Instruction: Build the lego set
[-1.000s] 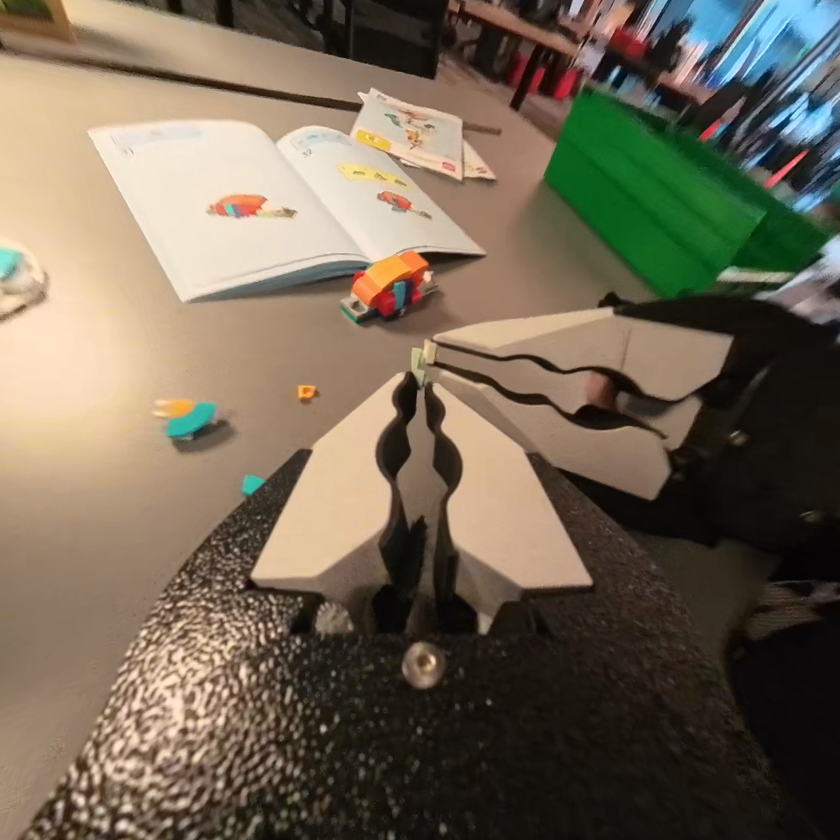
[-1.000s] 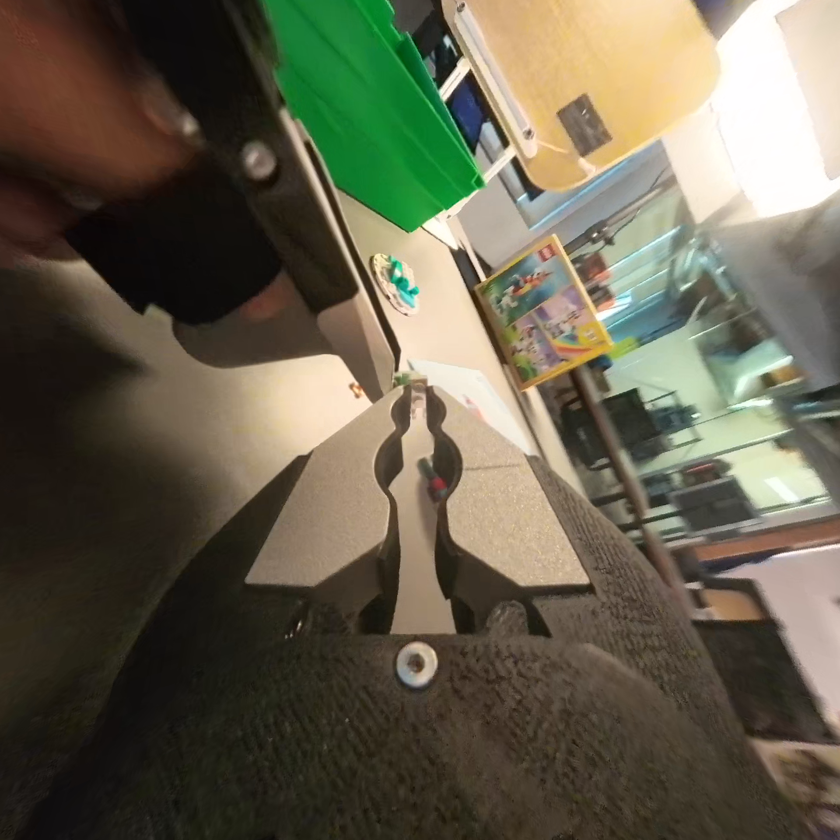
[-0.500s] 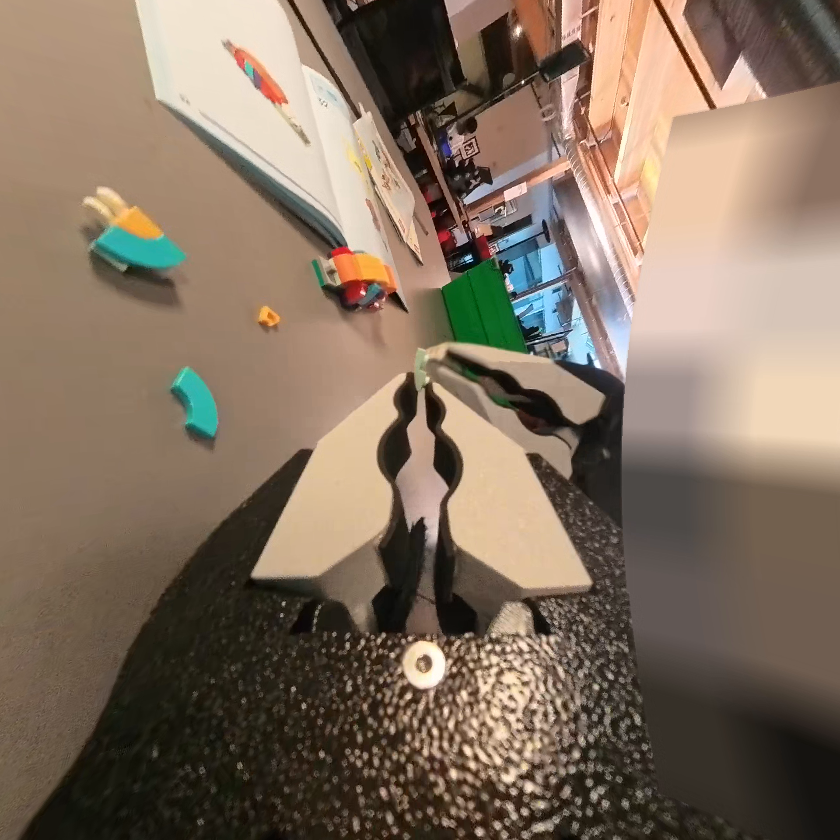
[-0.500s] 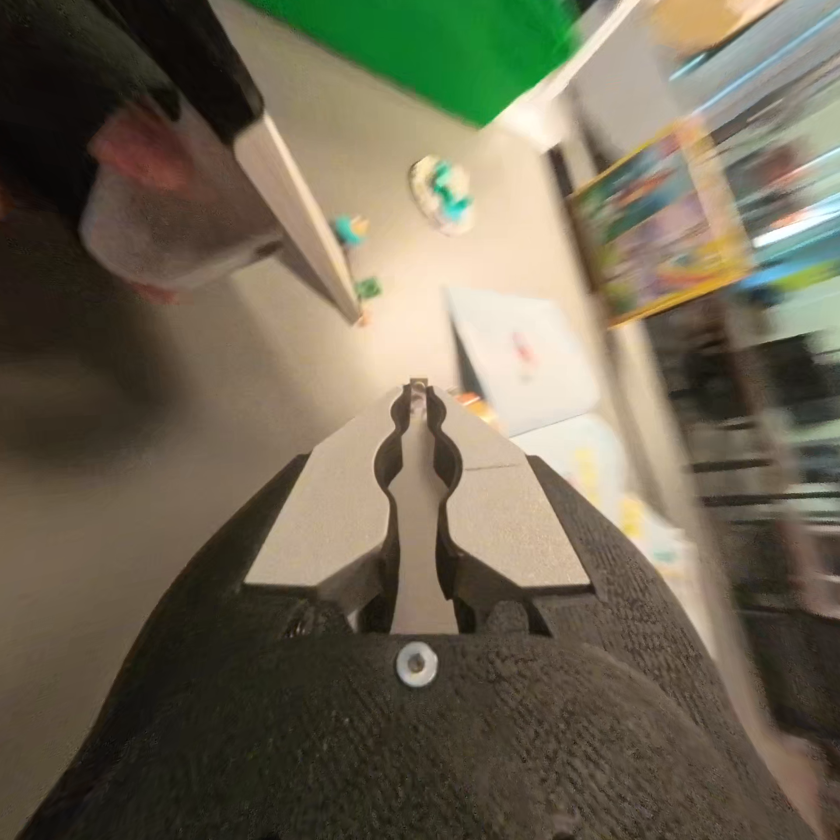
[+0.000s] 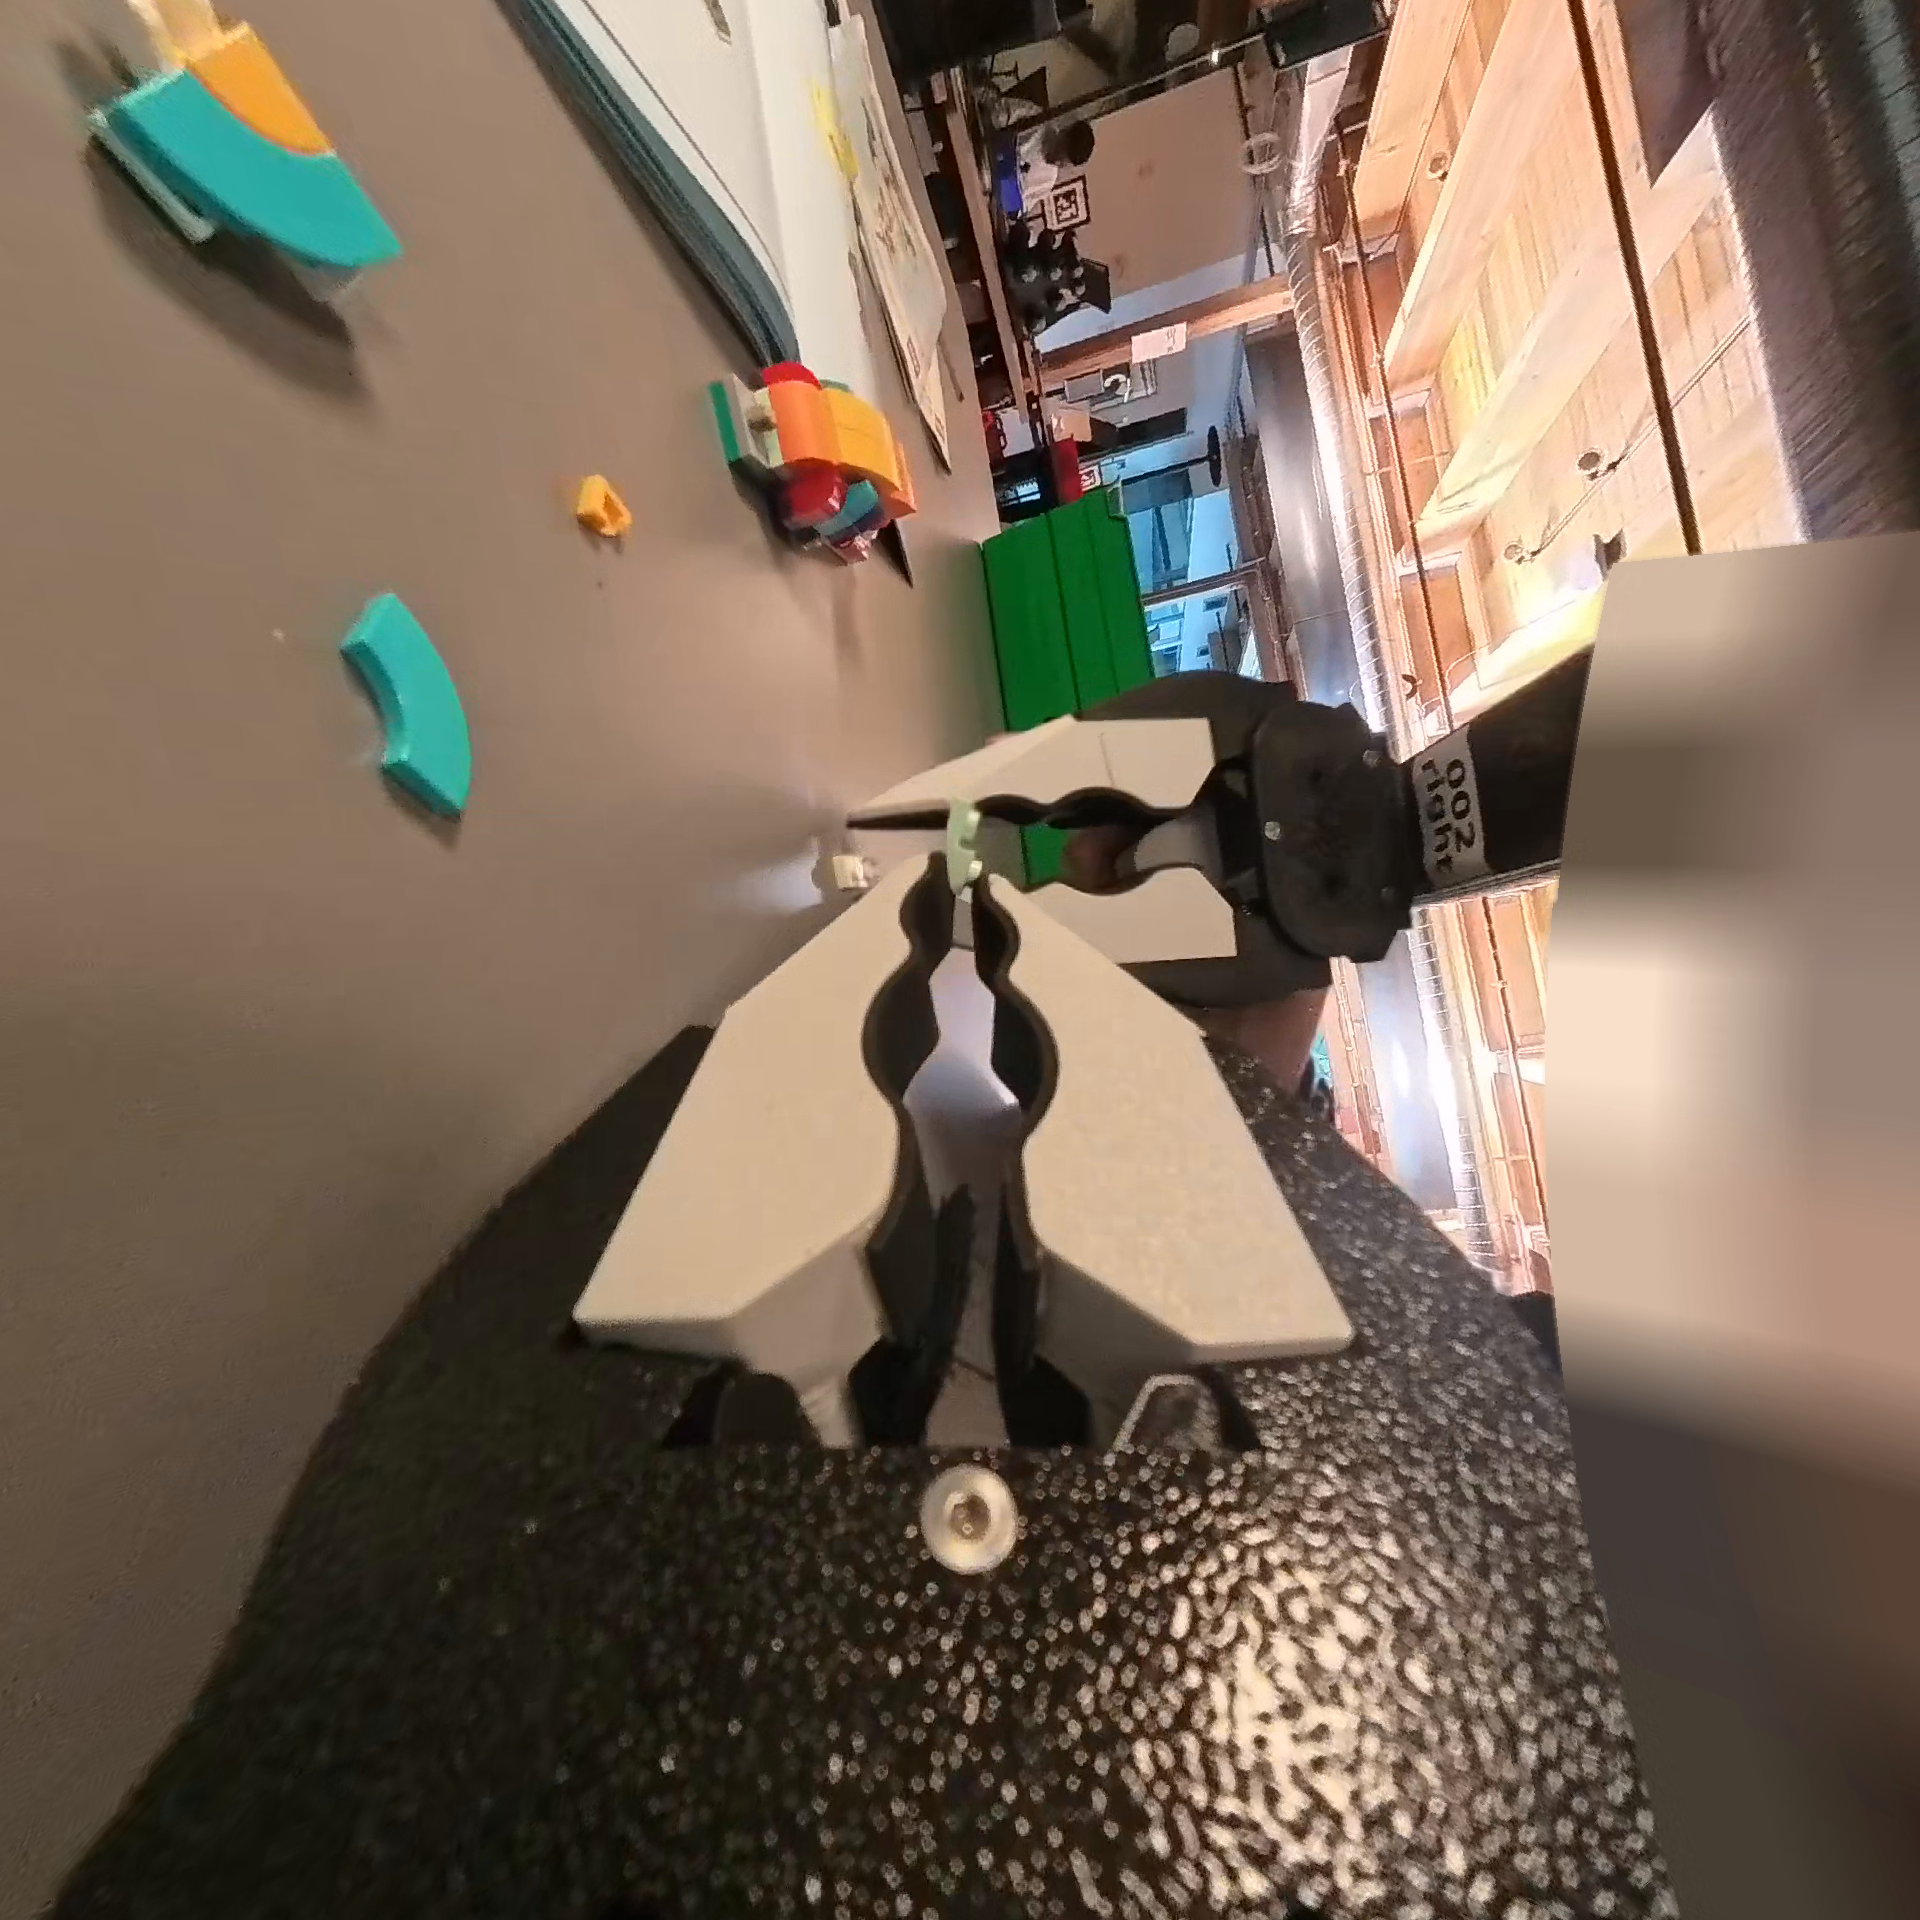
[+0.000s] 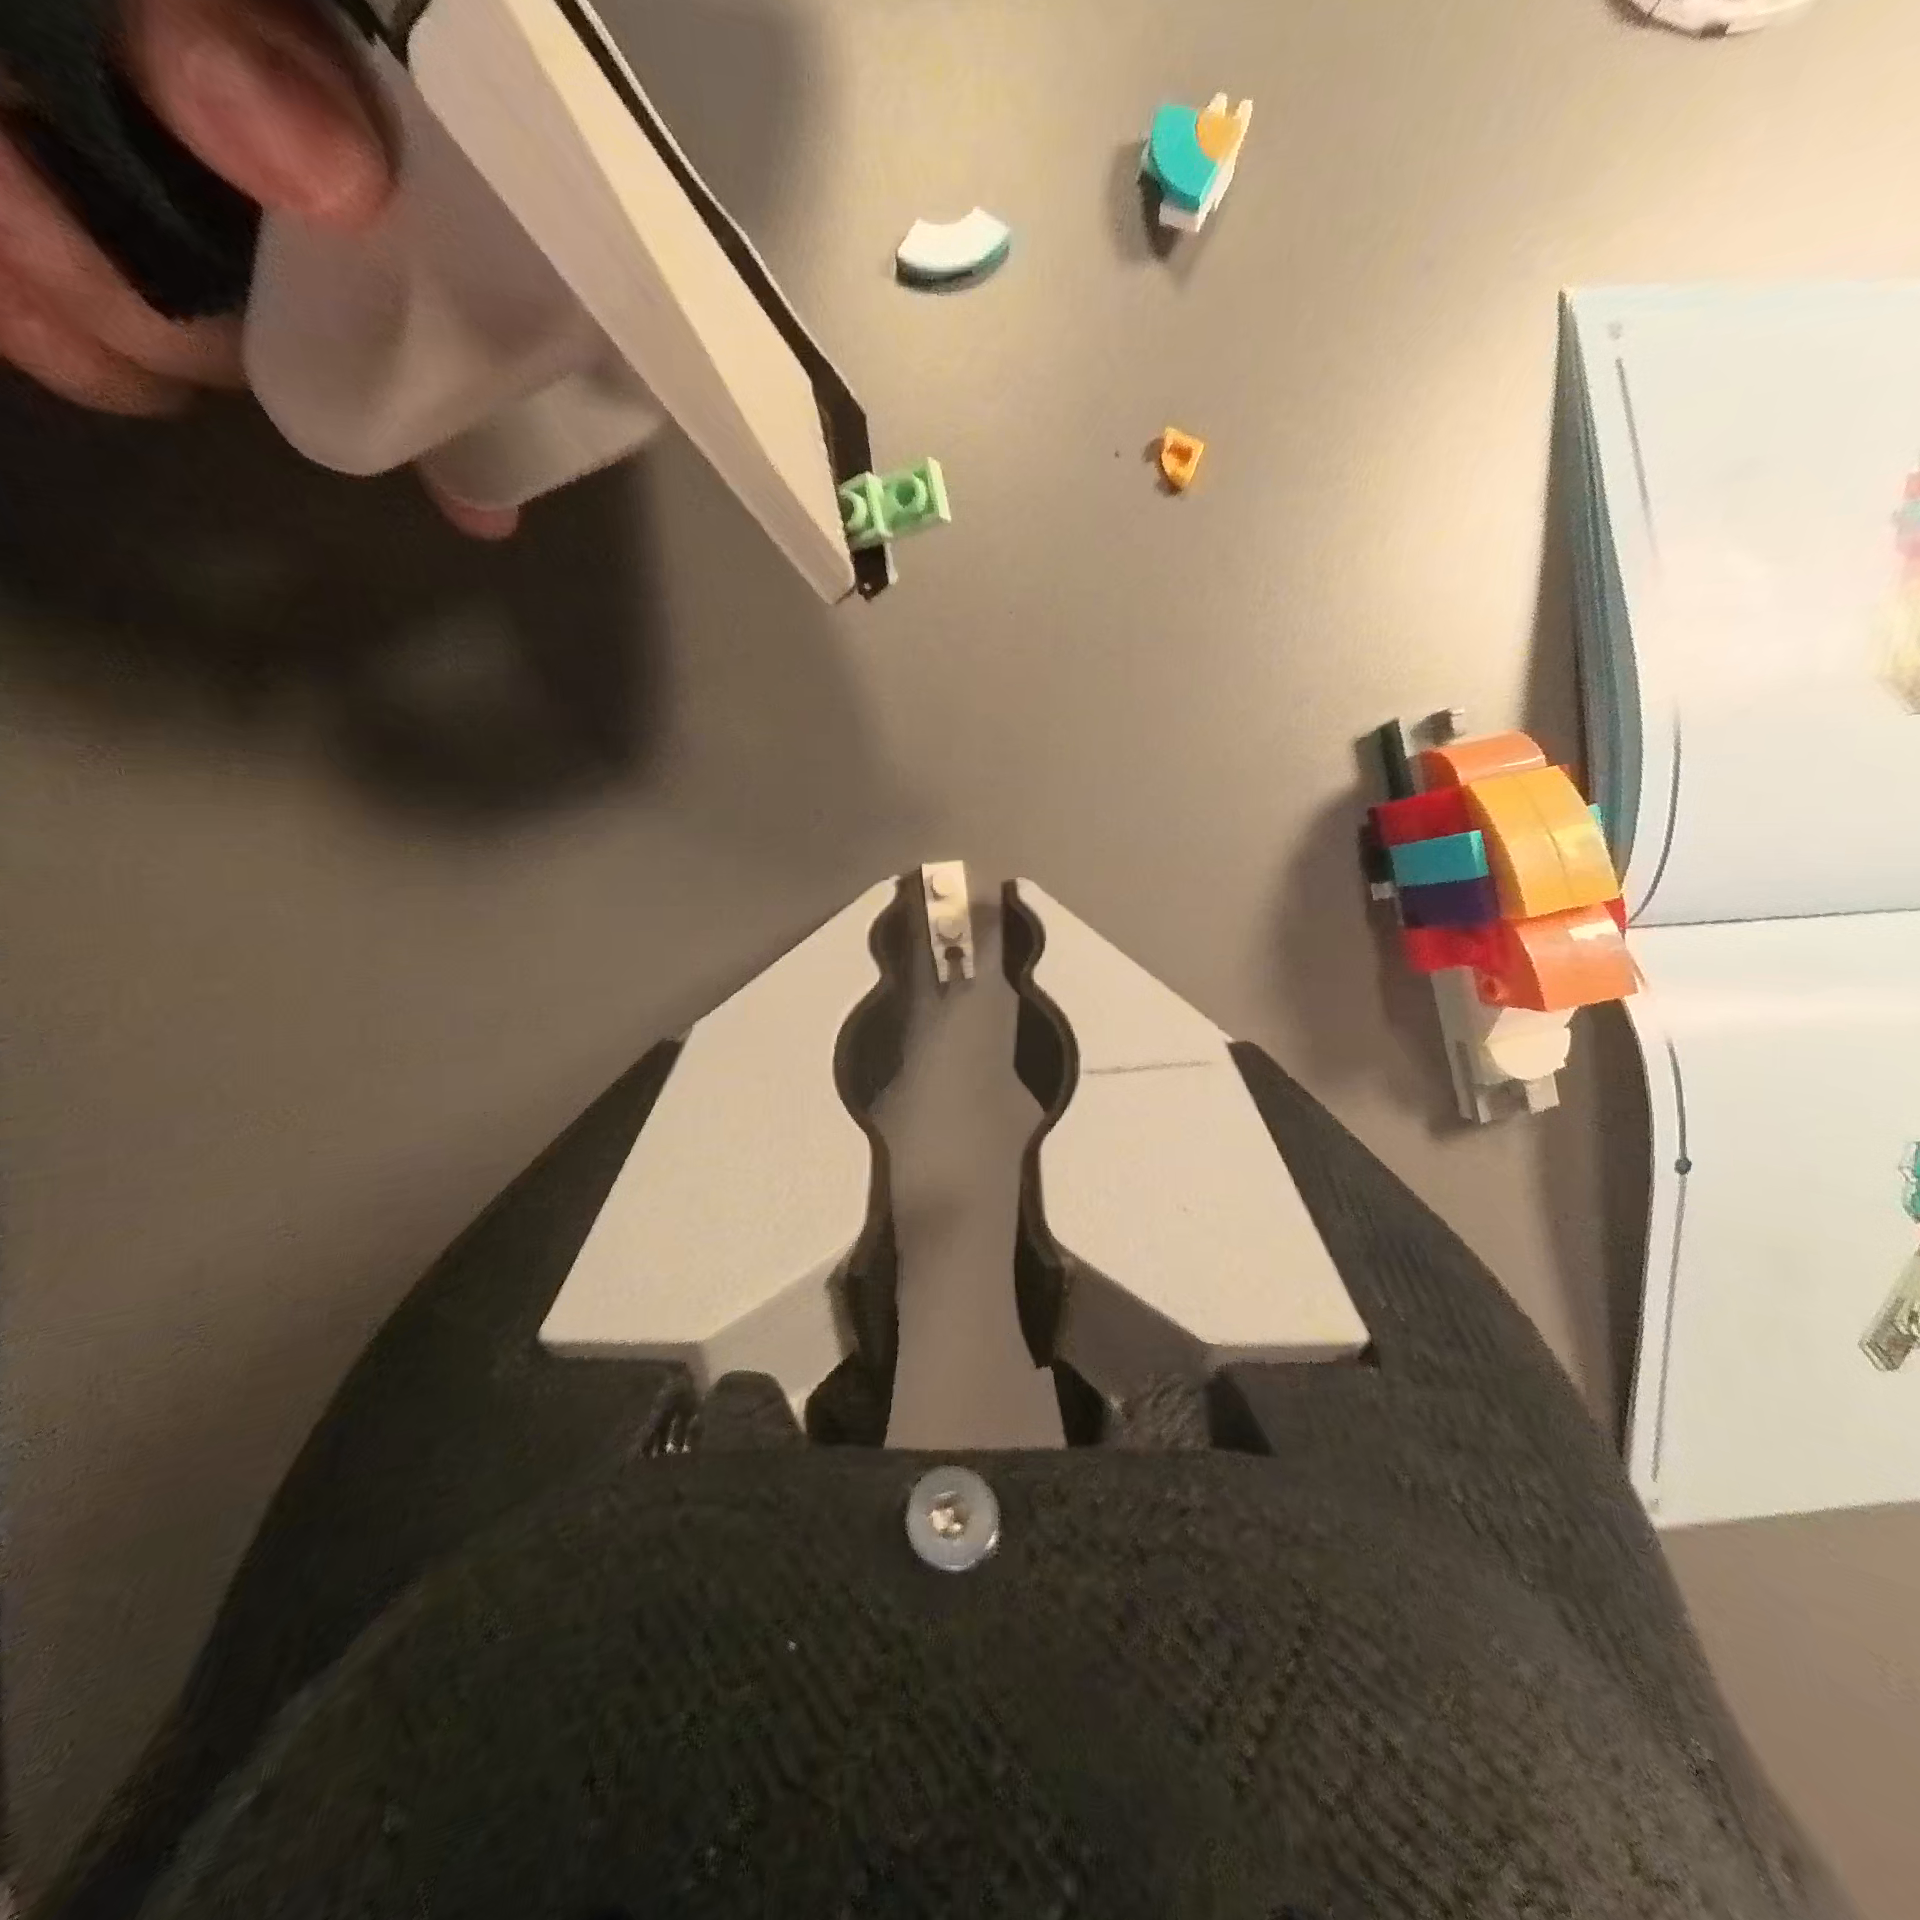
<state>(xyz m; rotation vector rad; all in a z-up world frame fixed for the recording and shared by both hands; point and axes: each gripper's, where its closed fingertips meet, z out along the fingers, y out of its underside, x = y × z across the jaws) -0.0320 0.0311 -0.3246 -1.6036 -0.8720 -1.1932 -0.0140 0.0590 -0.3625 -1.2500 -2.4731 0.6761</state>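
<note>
My left gripper (image 5: 961,883) is shut on a small pale green piece (image 5: 964,844) at its tips. It also shows in the right wrist view (image 6: 862,540), up left above the table, with the green piece (image 6: 899,514) sticking out sideways. My right gripper (image 6: 953,883) is open. A small white piece (image 6: 948,920) lies between its tips, gripped by neither finger. In the left wrist view the right gripper's fingers (image 5: 1091,769) are just beyond my left tips, and the white piece (image 5: 847,871) rests on the table.
On the grey table (image 6: 1039,675) are a colourful partial build (image 6: 1496,894), a small orange piece (image 6: 1179,457), a teal curved piece (image 6: 951,249) and a teal and orange sub-assembly (image 6: 1190,161). An open instruction booklet (image 6: 1766,623) lies right. A green bin (image 5: 1060,613) stands beyond. One gripper's finger ends stand about 6 centimetres off the other's.
The right gripper has opened and let go of the white piece. The two grippers' tips, pressed together before, have drawn apart. The left gripper stays shut on the green piece.
</note>
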